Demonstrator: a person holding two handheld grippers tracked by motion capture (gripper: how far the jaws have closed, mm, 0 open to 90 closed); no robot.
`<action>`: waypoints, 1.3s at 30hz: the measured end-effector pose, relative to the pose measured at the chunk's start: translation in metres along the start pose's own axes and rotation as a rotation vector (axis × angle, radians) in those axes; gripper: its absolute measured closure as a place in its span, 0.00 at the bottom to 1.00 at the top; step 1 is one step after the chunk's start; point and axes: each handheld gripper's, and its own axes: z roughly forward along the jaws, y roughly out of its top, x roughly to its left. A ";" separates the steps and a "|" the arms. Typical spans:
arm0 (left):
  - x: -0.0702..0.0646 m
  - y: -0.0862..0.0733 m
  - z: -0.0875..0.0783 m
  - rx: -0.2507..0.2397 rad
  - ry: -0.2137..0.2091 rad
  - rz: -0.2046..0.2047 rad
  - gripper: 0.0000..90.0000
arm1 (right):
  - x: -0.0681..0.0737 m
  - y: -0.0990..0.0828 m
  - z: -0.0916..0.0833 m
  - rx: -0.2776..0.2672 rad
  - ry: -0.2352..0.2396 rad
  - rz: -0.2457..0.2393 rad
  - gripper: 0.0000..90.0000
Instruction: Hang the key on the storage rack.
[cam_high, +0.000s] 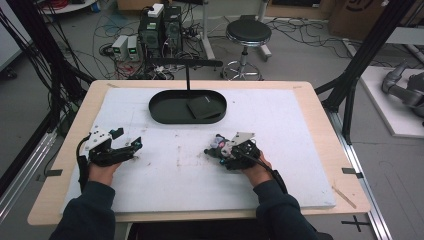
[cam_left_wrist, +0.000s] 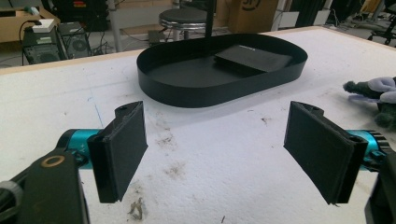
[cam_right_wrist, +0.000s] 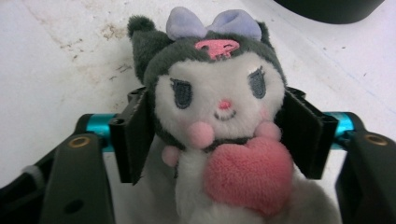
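Two grippers at work: one in each of the person's hands, both low over the white sheet at the near side of the table.
Table (cam_high: 320, 117): pale wood top, nearly covered by a white foam sheet (cam_high: 280, 120) that is scuffed and stained with brown marks near its middle.
Tray (cam_high: 165, 112): black, oval, low-walled, at the far middle of the sheet; a flat black rectangular pad (cam_high: 204, 106) lies inside its right half, and a thin black post (cam_high: 187, 77) with a crossbar rises from its far side.
Stool (cam_high: 248, 32): round black seat on a chrome column, on the floor beyond the table, among cables and computer boxes.
Left gripper (cam_high: 131, 143): held at the left of the sheet, pointing right and towards the tray; in the left gripper view (cam_left_wrist: 215, 149) its two black pads stand wide apart with nothing but stained sheet between them, and the tray sits well ahead.
Right gripper (cam_high: 215, 150): held right of the sheet's middle, pointing left, a grey three-cornered plate on top; in the right gripper view (cam_right_wrist: 217, 135) the pads press in on both sides of the plush toy.
Plush toy (cam_right_wrist: 217, 107): small, dark grey hood with a lilac bow, white face, pink heart at its chest; gripped at the head and neck between the right gripper's pads, it faces the camera, near the sheet's middle and well apart from the tray; the high view shows it at the gripper's tip (cam_high: 216, 143).
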 end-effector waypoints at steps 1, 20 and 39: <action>0.000 0.000 0.000 0.000 0.000 0.000 0.23 | -0.001 0.000 0.000 -0.002 0.002 0.004 0.40; 0.001 0.000 -0.001 -0.001 -0.001 0.002 0.24 | -0.051 0.059 -0.068 -0.184 0.095 0.086 0.42; 0.001 0.001 0.000 -0.011 -0.003 -0.005 0.24 | -0.102 0.134 -0.066 -0.253 -0.021 0.130 0.43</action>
